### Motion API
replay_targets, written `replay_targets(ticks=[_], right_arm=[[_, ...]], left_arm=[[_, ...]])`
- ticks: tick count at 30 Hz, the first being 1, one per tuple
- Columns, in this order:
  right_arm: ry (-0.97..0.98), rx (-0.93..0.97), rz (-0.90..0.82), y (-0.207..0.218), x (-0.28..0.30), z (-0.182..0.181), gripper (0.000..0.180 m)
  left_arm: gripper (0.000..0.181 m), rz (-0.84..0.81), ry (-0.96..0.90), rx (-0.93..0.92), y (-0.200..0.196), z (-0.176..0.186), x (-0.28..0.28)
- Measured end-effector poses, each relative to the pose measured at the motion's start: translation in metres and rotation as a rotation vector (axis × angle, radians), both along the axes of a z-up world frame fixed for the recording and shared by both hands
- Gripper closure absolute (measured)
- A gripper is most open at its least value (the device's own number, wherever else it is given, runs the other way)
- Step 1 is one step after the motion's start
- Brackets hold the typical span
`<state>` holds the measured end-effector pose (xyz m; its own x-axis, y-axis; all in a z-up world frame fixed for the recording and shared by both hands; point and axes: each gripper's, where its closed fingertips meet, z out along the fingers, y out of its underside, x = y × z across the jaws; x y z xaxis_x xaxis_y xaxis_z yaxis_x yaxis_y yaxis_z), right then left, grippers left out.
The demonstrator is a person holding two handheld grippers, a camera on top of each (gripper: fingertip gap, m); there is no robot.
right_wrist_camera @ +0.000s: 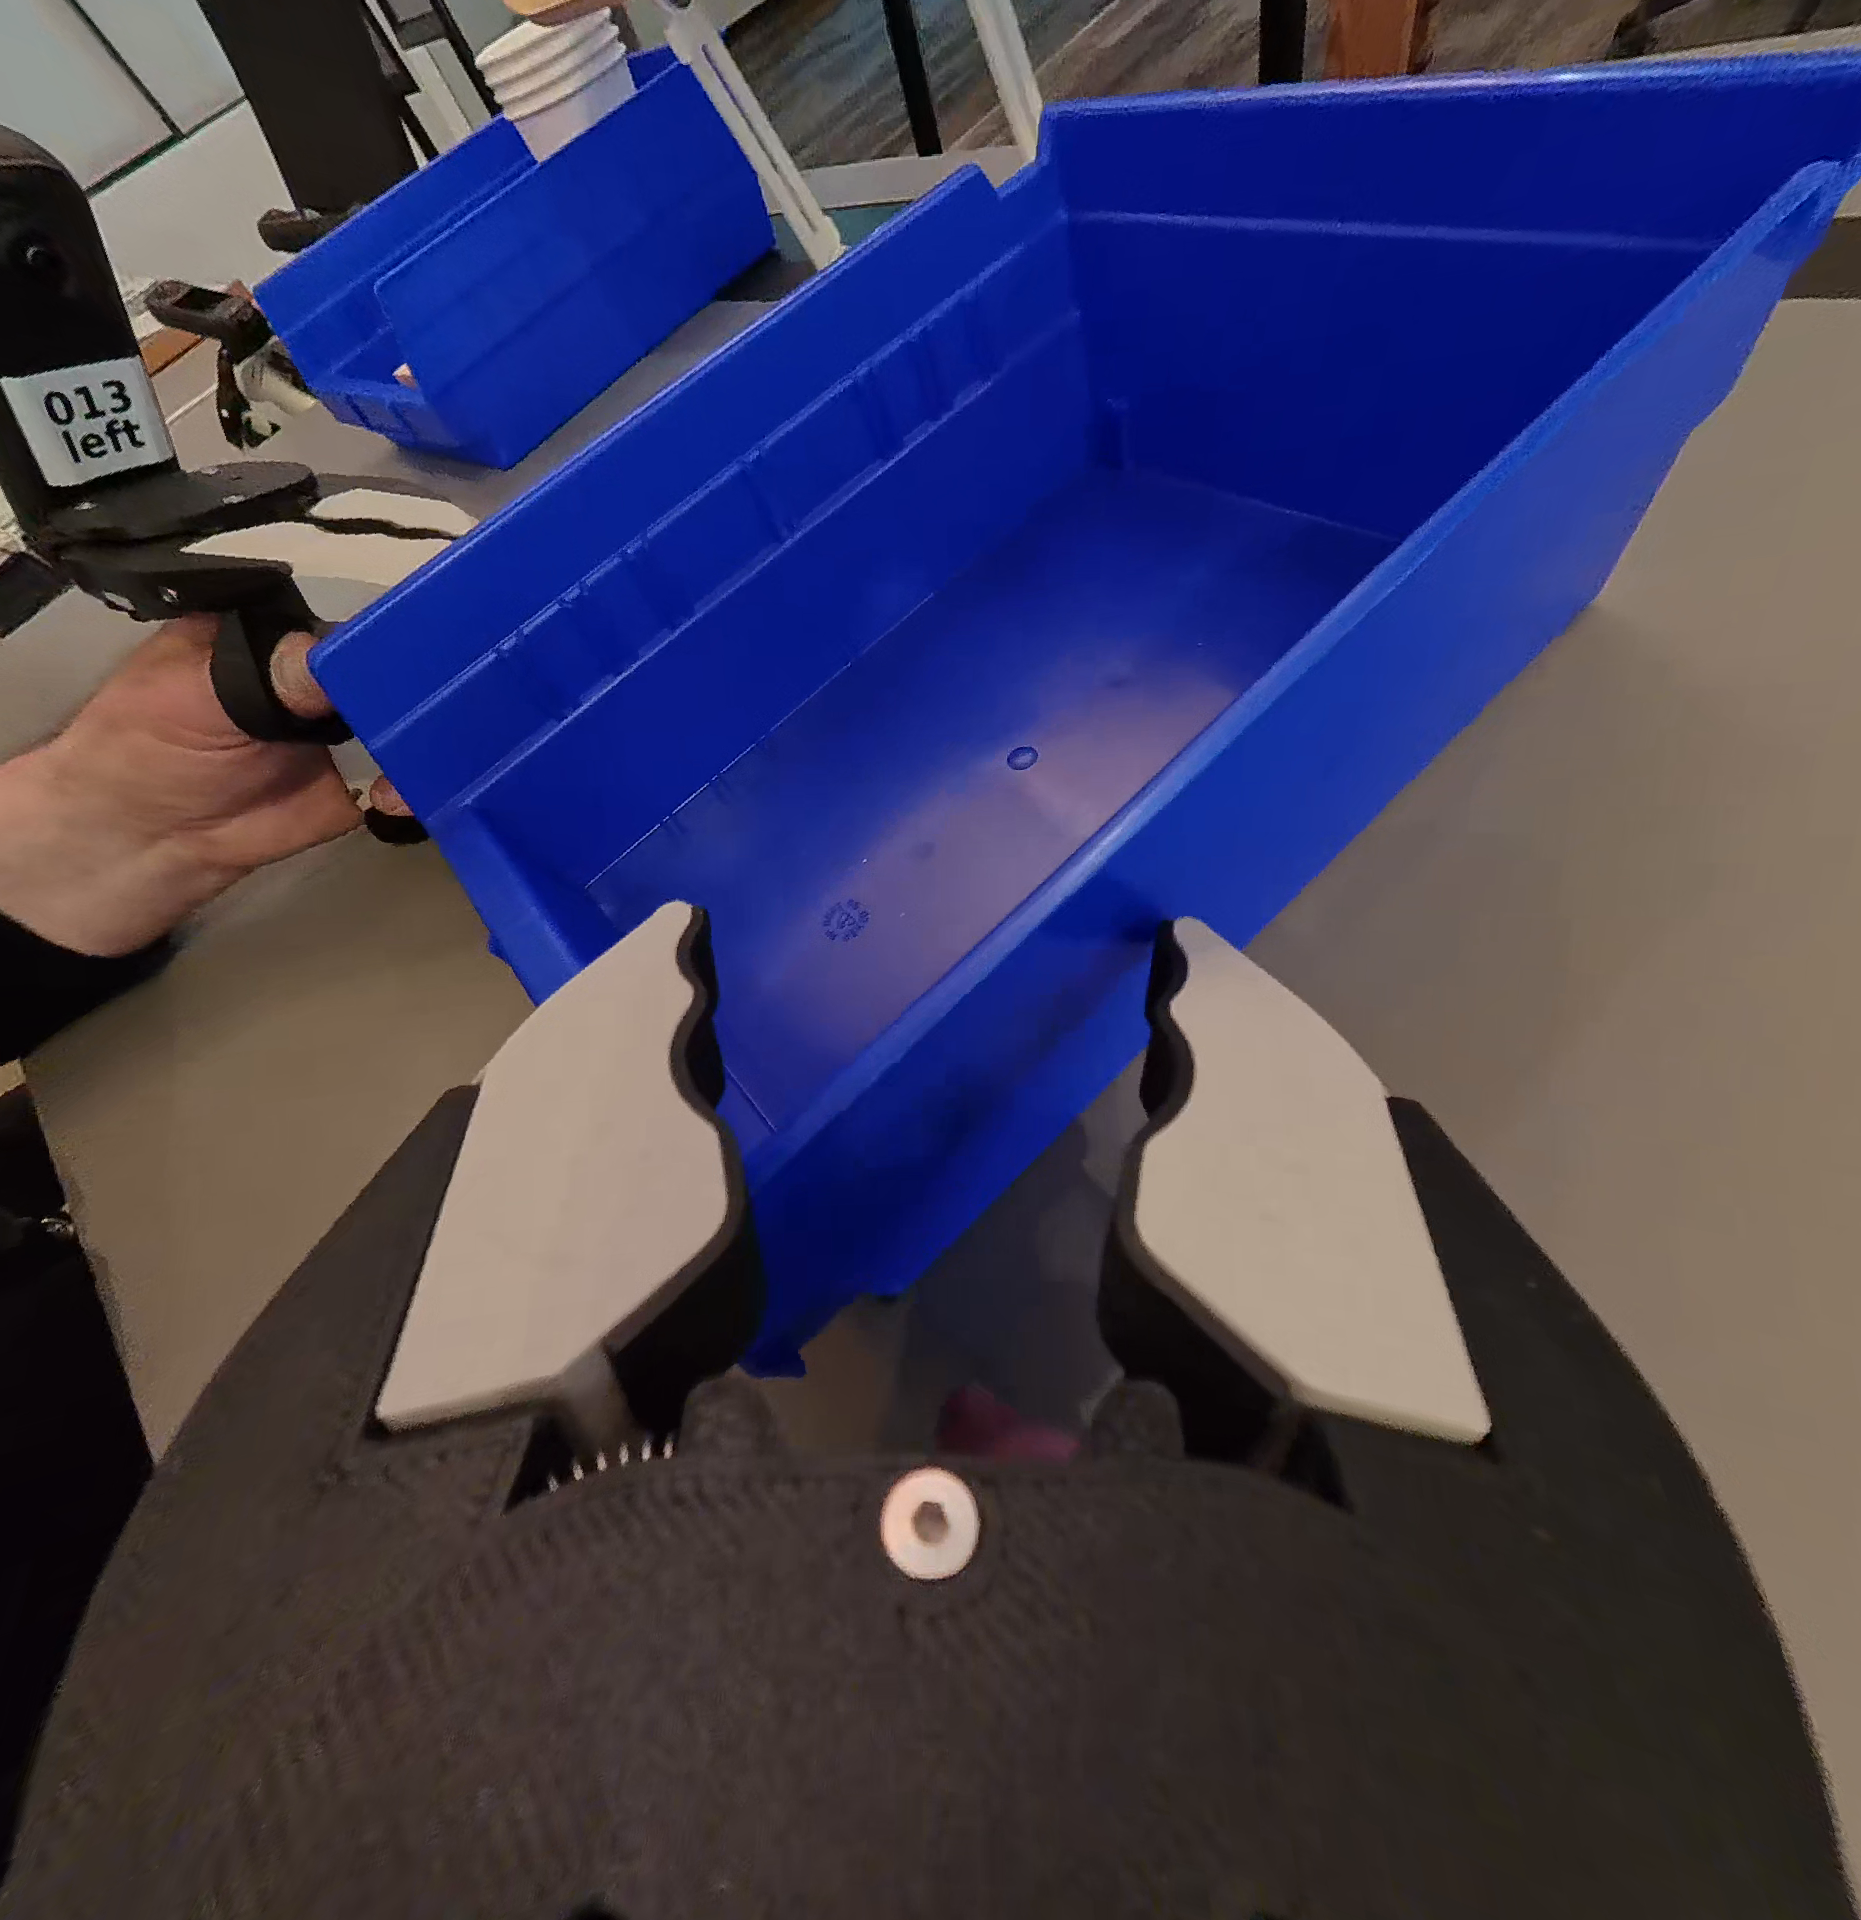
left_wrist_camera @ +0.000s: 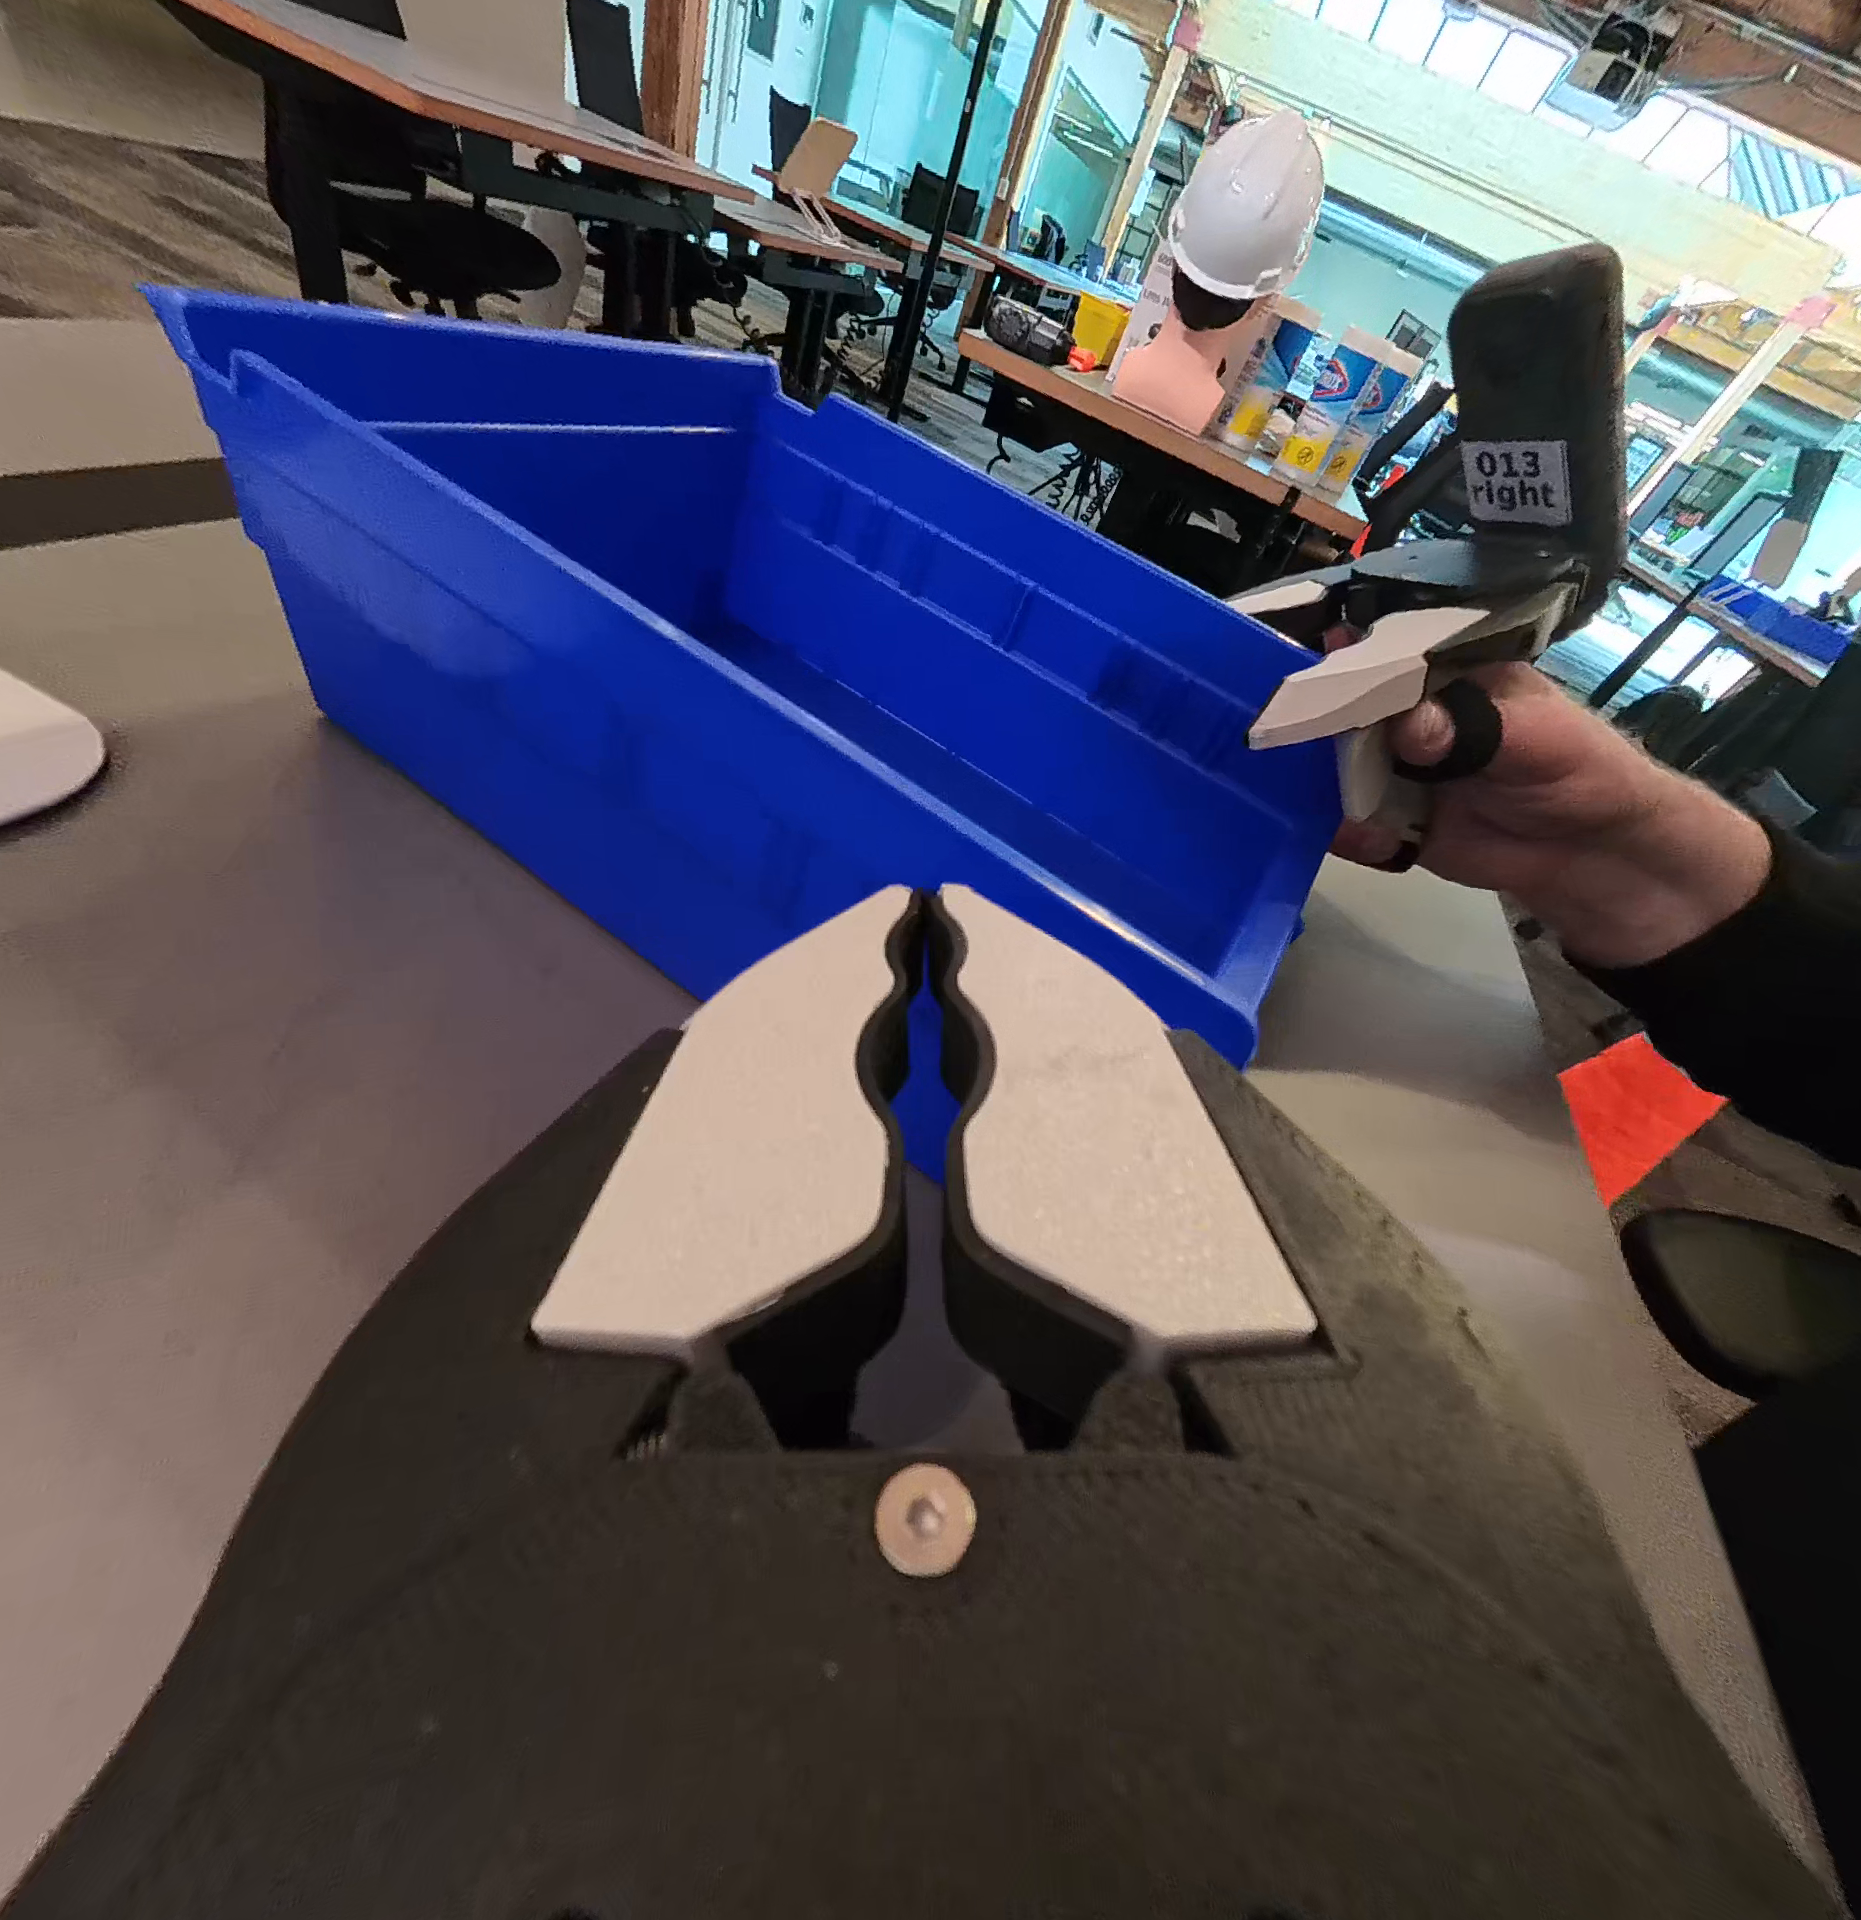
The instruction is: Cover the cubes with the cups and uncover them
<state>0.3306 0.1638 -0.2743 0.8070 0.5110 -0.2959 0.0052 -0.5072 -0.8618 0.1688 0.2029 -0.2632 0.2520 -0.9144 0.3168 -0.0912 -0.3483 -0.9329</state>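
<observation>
A big blue bin (right_wrist_camera: 1009,727) sits on the grey table (right_wrist_camera: 1580,883), its floor bare. A 2nd blue bin (right_wrist_camera: 510,312) stands farther off on the left, with a stack of white paper tubs (right_wrist_camera: 573,88) behind it. Across the room, a white hard hat (left_wrist_camera: 1248,203) tops a mannequin head (left_wrist_camera: 1186,364) on a wooden desk, beside 3 wipe canisters (left_wrist_camera: 1321,405). An orange tape patch (left_wrist_camera: 1632,1107) shows at the table's right edge.
</observation>
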Motion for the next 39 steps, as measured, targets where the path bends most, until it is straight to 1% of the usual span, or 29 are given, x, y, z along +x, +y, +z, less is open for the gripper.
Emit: replay_targets(ticks=[4,9,13,22,24,28,34,39], right_arm=[[0.017,0.015,-0.022,0.005,0.006,0.001,0.101],[0.002,0.035,-0.056,0.016,0.026,0.004,0.113],[0.011,0.034,-0.053,0.031,0.042,0.004,0.115],[0.04,0.011,-0.008,0.091,0.075,0.003,0.117],[0.027,0.003,-0.002,0.104,0.08,0.003,0.118],[0.019,-0.002,0.005,0.128,0.089,0.002,0.118],[0.029,-0.01,0.009,0.162,0.1,0.002,0.119],[0.046,-0.001,0.003,0.18,0.102,0.002,0.119]], left_arm=[[0.181,0.006,-0.022,-0.029,0.005,0.001,0.006],[0.181,0.013,-0.03,-0.05,0.008,0.001,0.02],[0.181,0.059,-0.028,-0.049,0.019,0.0,0.036],[0.181,0.196,0.002,-0.013,0.065,-0.001,0.067],[0.181,0.214,-0.012,-0.034,0.078,-0.001,0.071],[0.181,0.248,0.01,-0.003,0.101,-0.001,0.08],[0.181,0.284,-0.001,-0.017,0.132,-0.001,0.09],[0.181,0.317,-0.011,-0.029,0.151,-0.001,0.092]])
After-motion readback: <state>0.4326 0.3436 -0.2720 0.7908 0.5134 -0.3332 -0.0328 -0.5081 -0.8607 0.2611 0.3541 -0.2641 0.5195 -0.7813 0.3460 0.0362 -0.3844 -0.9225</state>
